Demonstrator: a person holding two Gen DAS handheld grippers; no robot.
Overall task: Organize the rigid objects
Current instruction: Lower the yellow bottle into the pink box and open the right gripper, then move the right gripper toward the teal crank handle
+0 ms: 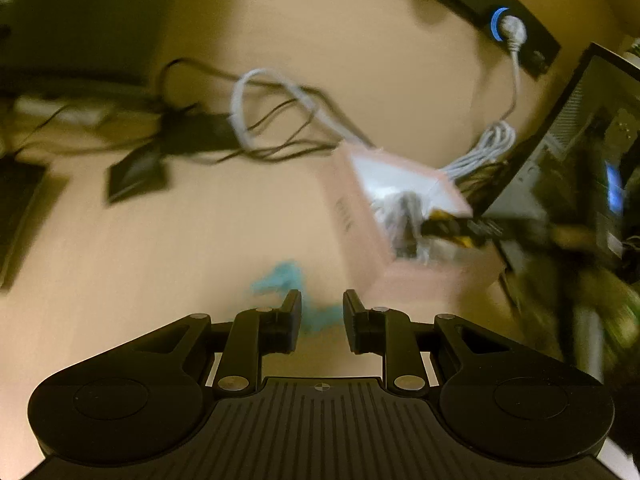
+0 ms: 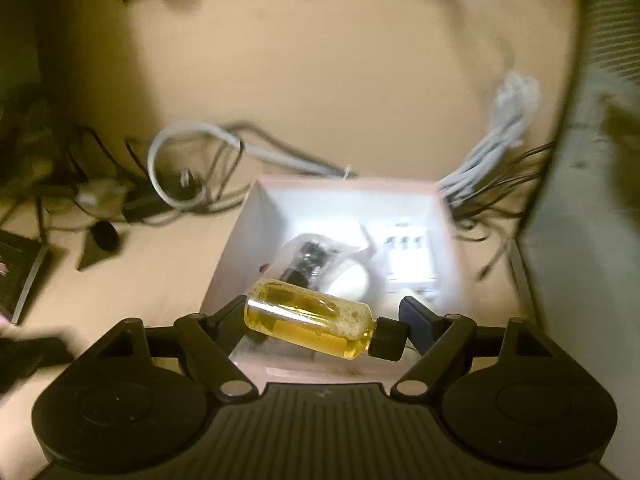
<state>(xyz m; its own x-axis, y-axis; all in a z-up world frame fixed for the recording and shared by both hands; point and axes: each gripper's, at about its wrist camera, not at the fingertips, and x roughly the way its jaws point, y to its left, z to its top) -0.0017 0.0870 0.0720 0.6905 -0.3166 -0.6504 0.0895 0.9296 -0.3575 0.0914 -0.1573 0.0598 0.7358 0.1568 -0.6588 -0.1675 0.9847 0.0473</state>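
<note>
Both tongs hang over a pale wooden table (image 1: 200, 232) strewn with cables. Clamped lengthwise in the right gripper (image 2: 326, 322), a small bottle of yellow liquid (image 2: 310, 322) lies tilted, its base against the left-side pad and its black cap (image 2: 387, 338) against the right-side one, so the jaws stand wide around it. Bottle and fingers hover just above the near edge of an open pink box (image 2: 444, 240), whose white interior holds a bagged dark item, a round white object and a white block, all too blurred to identify. The left gripper (image 1: 322, 312) has its jaws drawn narrow with nothing visibly pressed between them; a blurred teal object (image 1: 280, 276) lies on the table just beyond and under its fingertips. From that view the pink box sits ahead and to the right. Grey cables (image 2: 492, 148) bunch behind the box, and a black power strip (image 1: 480, 4) with blue-ringed sockets lines the table's far edge.
</note>
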